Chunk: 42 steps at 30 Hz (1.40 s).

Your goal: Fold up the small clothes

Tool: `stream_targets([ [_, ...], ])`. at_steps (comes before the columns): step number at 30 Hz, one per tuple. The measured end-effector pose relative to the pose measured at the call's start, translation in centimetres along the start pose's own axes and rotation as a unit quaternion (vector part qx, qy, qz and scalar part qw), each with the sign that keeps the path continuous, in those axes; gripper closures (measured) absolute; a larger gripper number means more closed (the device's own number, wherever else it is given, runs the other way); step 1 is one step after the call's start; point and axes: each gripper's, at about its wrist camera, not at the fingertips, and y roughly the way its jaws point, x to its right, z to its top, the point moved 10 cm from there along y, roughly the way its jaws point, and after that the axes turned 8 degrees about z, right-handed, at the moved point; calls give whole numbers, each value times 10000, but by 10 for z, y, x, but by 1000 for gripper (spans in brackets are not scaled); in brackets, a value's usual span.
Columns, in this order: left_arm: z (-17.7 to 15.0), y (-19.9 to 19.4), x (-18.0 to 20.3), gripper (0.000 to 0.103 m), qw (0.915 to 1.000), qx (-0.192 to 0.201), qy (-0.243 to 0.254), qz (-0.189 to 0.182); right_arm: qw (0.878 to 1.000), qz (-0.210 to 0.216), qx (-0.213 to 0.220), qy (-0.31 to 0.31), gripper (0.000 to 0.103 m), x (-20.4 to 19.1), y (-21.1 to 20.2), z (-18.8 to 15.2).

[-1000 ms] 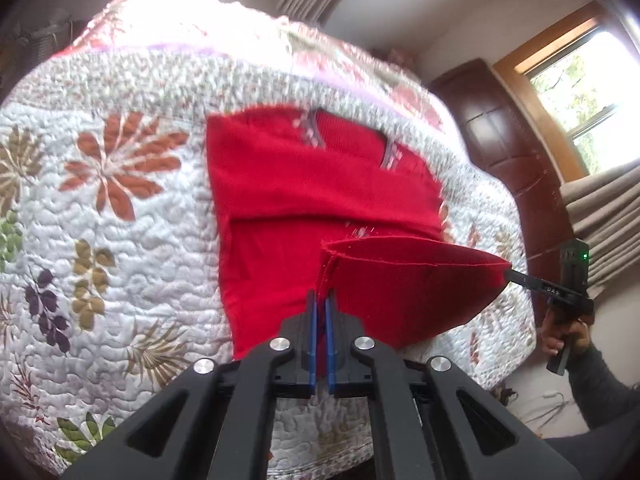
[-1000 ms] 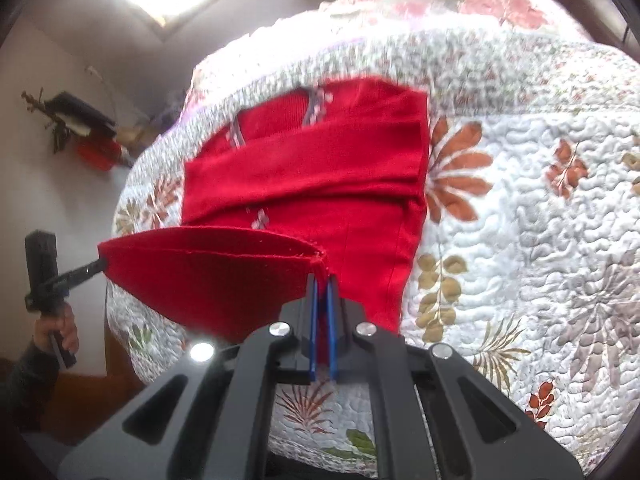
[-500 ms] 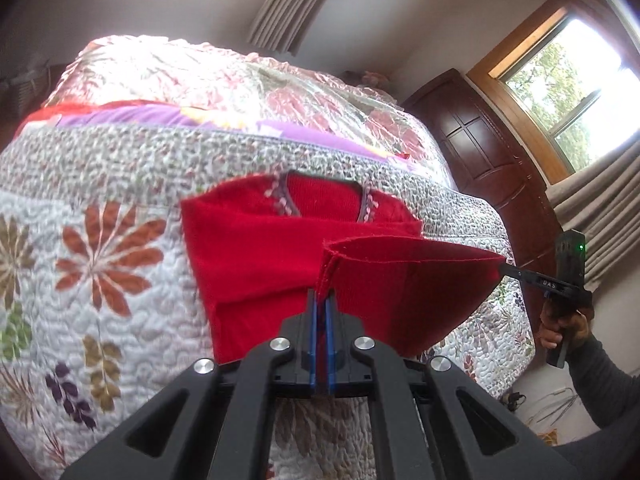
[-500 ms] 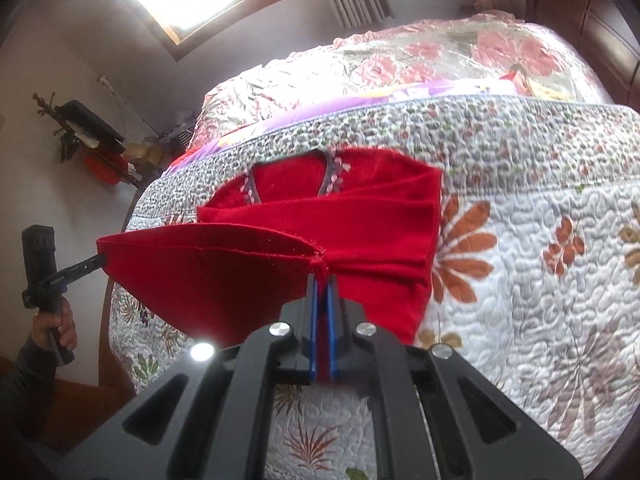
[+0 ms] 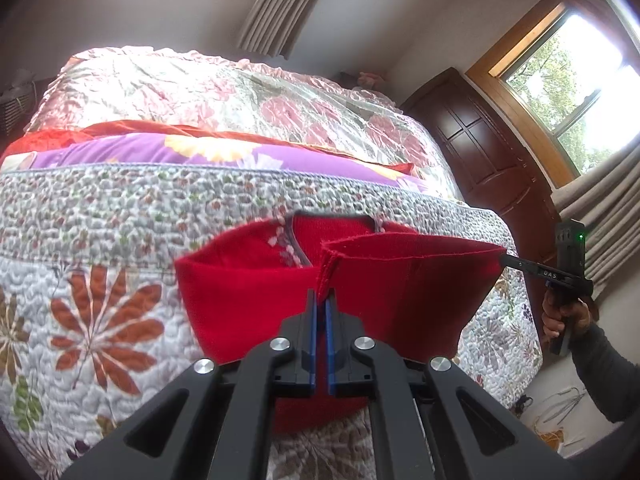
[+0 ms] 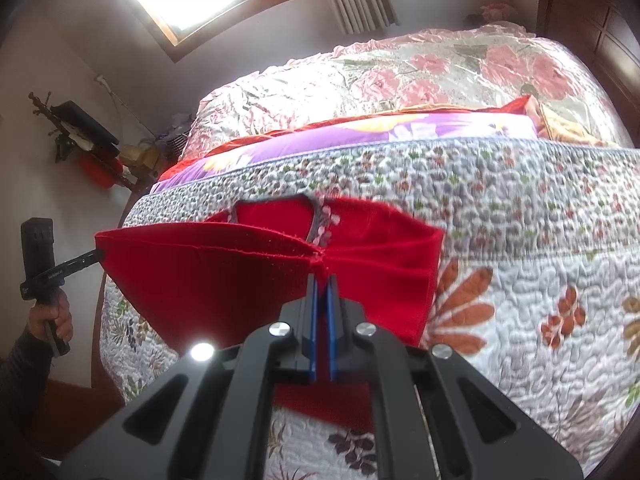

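Observation:
A small red knitted garment (image 5: 240, 300) (image 6: 380, 272) with a grey patterned neckline lies on the quilted bed. Its lower hem is lifted and stretched taut between both grippers, hanging over the body of the garment near the neckline. My left gripper (image 5: 322, 296) is shut on one hem corner. My right gripper (image 6: 321, 276) is shut on the other corner. From the left wrist view the right gripper (image 5: 506, 259) shows at the far end of the hem, held by a hand. The right wrist view shows the left gripper (image 6: 98, 255) in the same way.
The floral quilt (image 5: 80, 264) (image 6: 540, 280) covers the near part of the bed, with a purple sheet (image 5: 160, 152) and a pink satin cover behind. A dark wooden wardrobe (image 5: 492, 160) stands right of the bed; a cluttered stand (image 6: 84, 136) stands left.
Both grippers have carried the lifted hem up the garment toward the neckline. The fold now covers most of the body, and more of the bed's far end shows.

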Motion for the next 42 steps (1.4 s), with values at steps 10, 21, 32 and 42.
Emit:
stream_targets([
  [10,40,37,-28,100,9998,-56,-174,-11,9999,-42,-120,-31,100,22,34,39],
  [21,44,114,-66,100,9957,-652,-648,-116,9987,-94,-460,188,100,61,90,57],
  [32,45,185,-112,100,9874,-1157,-1076,22,9964,-293,-743,268,100,99,143,63],
  [42,51,160,-115,80,9898,-658,-1220,326,9977,-314,-301,517,93,98,127,57],
])
